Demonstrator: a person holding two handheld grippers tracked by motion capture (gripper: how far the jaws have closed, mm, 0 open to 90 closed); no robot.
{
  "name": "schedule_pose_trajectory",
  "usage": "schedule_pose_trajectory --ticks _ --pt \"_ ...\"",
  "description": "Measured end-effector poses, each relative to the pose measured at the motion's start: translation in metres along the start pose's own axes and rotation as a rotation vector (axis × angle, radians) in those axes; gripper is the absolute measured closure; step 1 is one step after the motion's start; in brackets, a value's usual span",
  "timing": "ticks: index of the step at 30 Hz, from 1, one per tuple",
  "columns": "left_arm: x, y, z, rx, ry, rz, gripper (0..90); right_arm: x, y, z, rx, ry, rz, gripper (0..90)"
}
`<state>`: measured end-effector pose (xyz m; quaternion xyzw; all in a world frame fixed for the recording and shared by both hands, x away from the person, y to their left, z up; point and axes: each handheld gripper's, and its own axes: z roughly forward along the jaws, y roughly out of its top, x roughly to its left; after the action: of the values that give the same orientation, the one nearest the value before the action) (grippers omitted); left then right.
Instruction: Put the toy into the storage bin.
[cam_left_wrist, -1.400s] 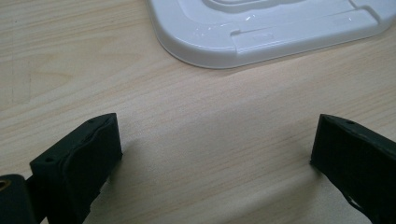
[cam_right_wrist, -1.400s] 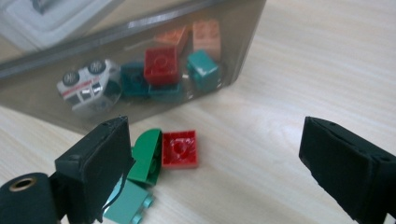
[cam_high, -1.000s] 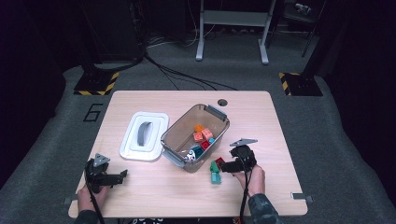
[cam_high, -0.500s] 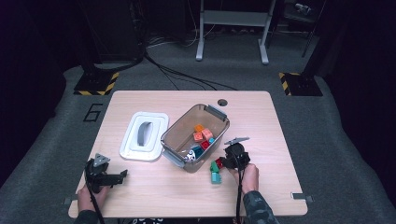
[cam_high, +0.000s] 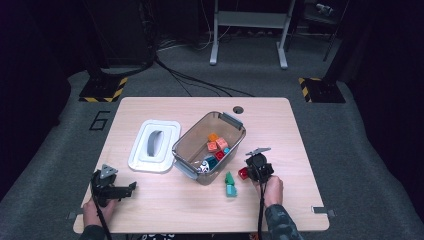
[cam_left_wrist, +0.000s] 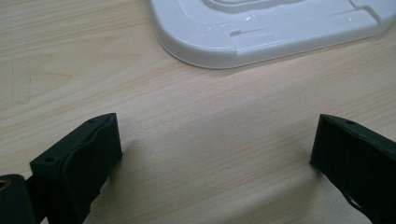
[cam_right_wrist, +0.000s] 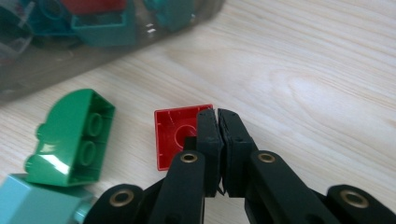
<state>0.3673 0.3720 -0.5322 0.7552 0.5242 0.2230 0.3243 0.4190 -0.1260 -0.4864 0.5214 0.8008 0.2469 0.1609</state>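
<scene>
The right gripper (cam_right_wrist: 218, 116) has just snapped shut on the wall of the red brick (cam_right_wrist: 177, 135) on the bench beside the bin (cam_high: 190, 150), so it's ready to lift, while the left gripper (cam_left_wrist: 215, 144) sits open and empty.

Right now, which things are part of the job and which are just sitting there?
In the job: red block pinched by its wall in the right gripper; green block; teal block; clear bin of blocks.

Lying about: white lid; left gripper, open over bare table.

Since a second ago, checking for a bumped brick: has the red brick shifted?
Cannot tell: the red brick sits right of the green brick, beside the clear bin, as before.
</scene>
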Motion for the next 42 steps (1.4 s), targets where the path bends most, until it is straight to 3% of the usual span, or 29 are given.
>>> schedule_pose_trajectory --ticks 4,10,14,19,24,32,42 --pt "0.0 0.0 0.0 0.002 0.0 0.0 1.6 -0.005 -0.002 -0.004 -0.009 0.008 0.019 70.8" --pt "0.0 0.0 0.0 0.003 -0.002 0.0 1.6 -0.005 -0.002 -0.008 -0.045 0.021 -0.017 42.2" --pt "0.0 0.0 0.0 0.003 -0.001 0.0 1.6 -0.002 -0.002 -0.006 -0.036 0.039 -0.028 37.0" --pt "0.0 0.0 0.0 0.003 -0.001 0.0 1.6 0.001 -0.003 0.002 0.009 0.031 -0.049 42.7" --pt "0.0 0.0 0.0 0.002 -0.001 0.0 1.6 0.002 -0.004 0.006 0.027 0.033 -0.064 57.8" --pt "0.0 0.0 0.0 0.003 -0.001 0.0 1.6 0.002 -0.003 0.001 0.0 0.02 -0.068 58.9" --pt "0.0 0.0 0.0 0.003 -0.002 0.001 1.6 -0.004 0.012 -0.025 -0.071 0.017 -0.064 58.9"
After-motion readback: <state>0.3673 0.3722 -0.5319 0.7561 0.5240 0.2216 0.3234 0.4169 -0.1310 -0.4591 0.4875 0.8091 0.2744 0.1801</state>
